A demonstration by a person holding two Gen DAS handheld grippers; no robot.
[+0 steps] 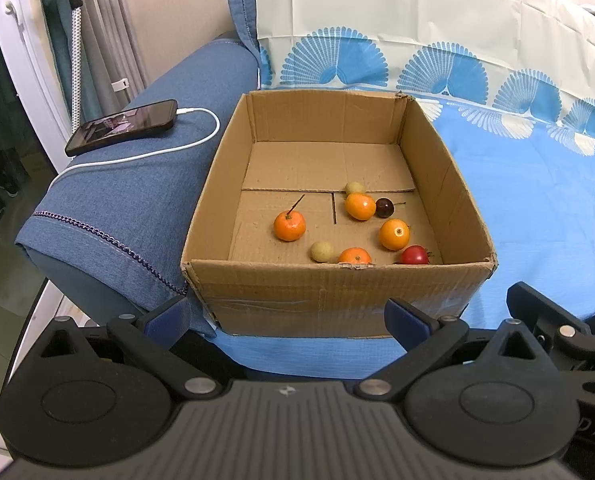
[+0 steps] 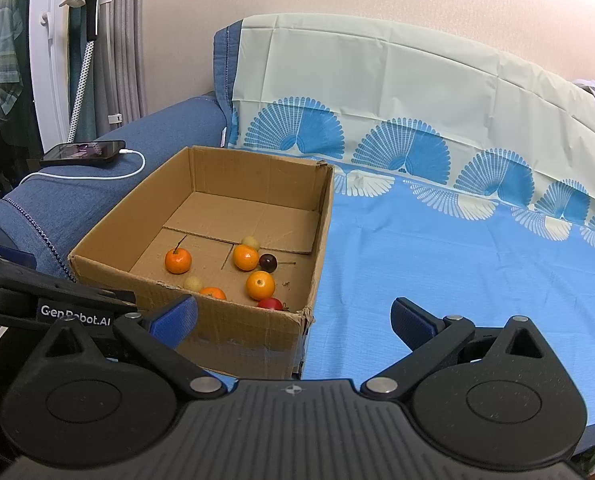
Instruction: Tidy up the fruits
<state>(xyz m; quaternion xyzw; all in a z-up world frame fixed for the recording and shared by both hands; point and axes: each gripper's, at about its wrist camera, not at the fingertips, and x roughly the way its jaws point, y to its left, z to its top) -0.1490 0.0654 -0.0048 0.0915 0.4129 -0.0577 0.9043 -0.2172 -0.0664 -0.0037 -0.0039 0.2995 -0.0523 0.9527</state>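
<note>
both claws are spread wide and hold nothing: the left claw (image 1: 287, 314) hangs before the cardboard box (image 1: 337, 292), the right claw (image 2: 293, 316) at the box's near right corner. the box sits on a blue sofa cover (image 2: 437, 264). inside, four oranges (image 1: 289, 226), two pale fruits, a dark fruit and a red one (image 1: 415, 255) cluster toward 5 o'clock.

Box (image 1: 329, 292) open-topped; far half bare (fruit (image 1: 289, 226) crowds near wall).

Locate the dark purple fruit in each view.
Left wrist view: dark purple fruit in the box's right half, touching an orange's right side.
Right wrist view: dark purple fruit mid-frame, right of that orange.
Shared landmark: the cardboard box.
</note>
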